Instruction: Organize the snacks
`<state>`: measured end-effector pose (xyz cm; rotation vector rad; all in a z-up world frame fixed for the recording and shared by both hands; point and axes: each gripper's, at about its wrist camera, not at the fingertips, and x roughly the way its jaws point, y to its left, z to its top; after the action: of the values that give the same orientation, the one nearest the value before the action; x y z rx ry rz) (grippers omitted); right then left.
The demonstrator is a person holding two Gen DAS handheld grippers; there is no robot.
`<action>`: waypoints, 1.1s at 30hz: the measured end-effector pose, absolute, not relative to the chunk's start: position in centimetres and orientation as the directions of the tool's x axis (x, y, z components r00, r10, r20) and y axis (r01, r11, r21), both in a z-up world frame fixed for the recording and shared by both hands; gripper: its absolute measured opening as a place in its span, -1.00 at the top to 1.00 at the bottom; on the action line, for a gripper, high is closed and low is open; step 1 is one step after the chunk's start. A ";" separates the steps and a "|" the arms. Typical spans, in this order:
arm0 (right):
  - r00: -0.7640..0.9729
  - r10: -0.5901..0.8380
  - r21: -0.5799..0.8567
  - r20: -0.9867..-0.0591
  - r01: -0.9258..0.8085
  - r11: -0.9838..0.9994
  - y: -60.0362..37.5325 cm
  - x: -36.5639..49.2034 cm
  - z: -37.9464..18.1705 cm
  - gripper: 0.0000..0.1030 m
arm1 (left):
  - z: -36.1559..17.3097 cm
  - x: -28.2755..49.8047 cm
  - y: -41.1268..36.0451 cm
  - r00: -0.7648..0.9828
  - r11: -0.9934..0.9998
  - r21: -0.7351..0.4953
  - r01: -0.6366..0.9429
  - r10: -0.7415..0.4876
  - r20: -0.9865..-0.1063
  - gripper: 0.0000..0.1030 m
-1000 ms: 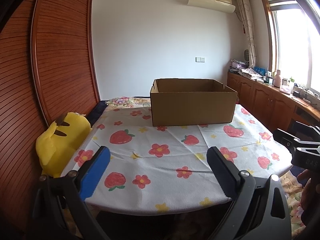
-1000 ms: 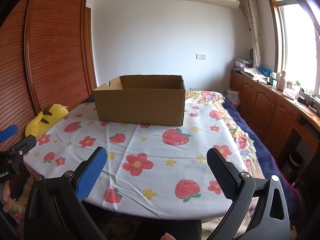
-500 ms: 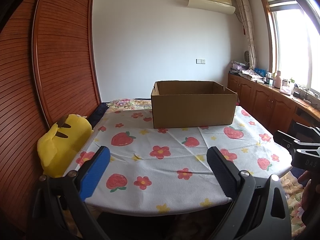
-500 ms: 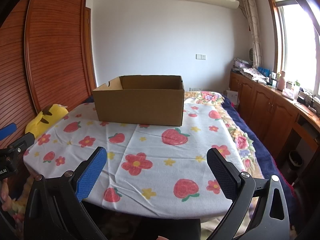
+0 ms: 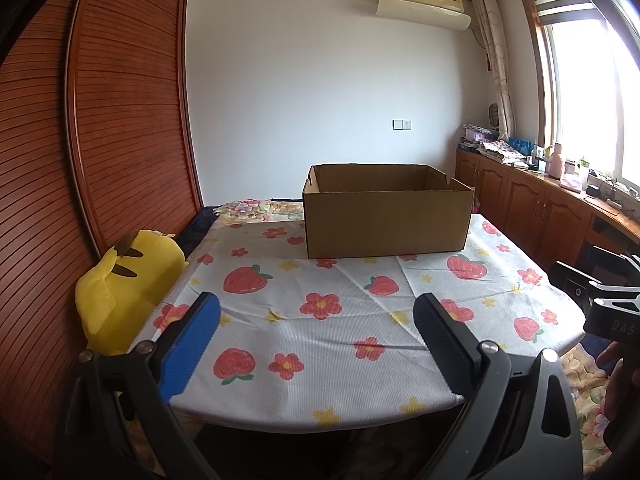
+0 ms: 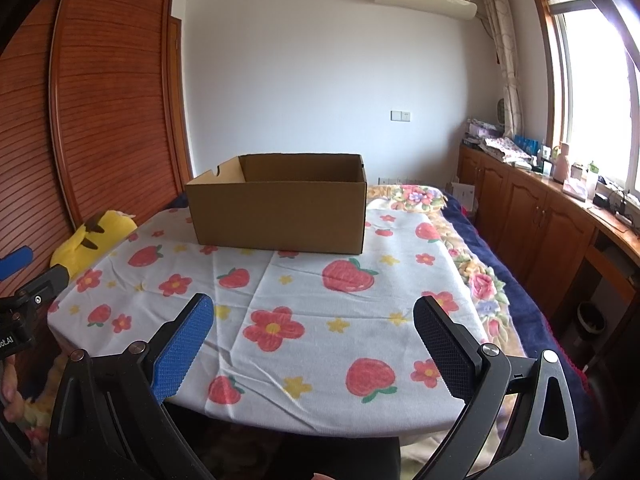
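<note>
Since the earlier frames the left view has tipped slightly upward, so the cardboard box (image 5: 384,210) sits a little lower in it and more ceiling shows; the right view has hardly shifted.

No snacks can be seen in either view, so the task's own things are somewhere out of frame or hidden. The only task-related thing visible is the open-topped box (image 6: 280,204), standing upright toward the far side of the surface (image 5: 340,340), which is covered in a white cloth printed with strawberries and flowers. From this low angle the bottom of the box cannot be seen, so whether anything lies in it cannot be told. The box looks like thin corrugated card: probably light, fairly stiff at the corners but easy to dent along the top walls. If it needs moving, a wall near a corner would likely be the safest hold. Packaged snacks would likely be light and crinkly, best pinched at a sealed edge.

The left claw (image 5: 316,344) is spread wide and holds nothing, hovering over the near edge of the surface. The right claw (image 6: 312,344) is likewise spread and bare. A yellow plush toy (image 5: 124,284) rests at the left, against the slatted wooden wardrobe (image 5: 80,160). Wooden cabinets (image 6: 540,216) run under the window on the right.
</note>
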<state>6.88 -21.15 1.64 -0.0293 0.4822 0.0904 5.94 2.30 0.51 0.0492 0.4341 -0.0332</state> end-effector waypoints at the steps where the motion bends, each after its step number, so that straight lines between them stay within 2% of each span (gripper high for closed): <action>1: 0.882 0.079 -0.009 -0.465 -0.094 0.995 -21.1 6.9 1.6 -0.97 | 0.5 5.8 2.3 0.907 0.998 0.040 0.043 -0.022 -0.420 -0.91; 33: 0.884 0.074 -0.020 -0.462 -0.094 0.995 -21.2 6.4 1.9 -0.97 | 1.3 5.2 2.2 0.918 0.999 0.040 0.035 -0.016 -0.396 -0.91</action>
<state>6.43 -21.17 1.85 -0.0420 0.4785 0.0875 5.20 2.23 1.33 0.0461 0.4063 -0.0264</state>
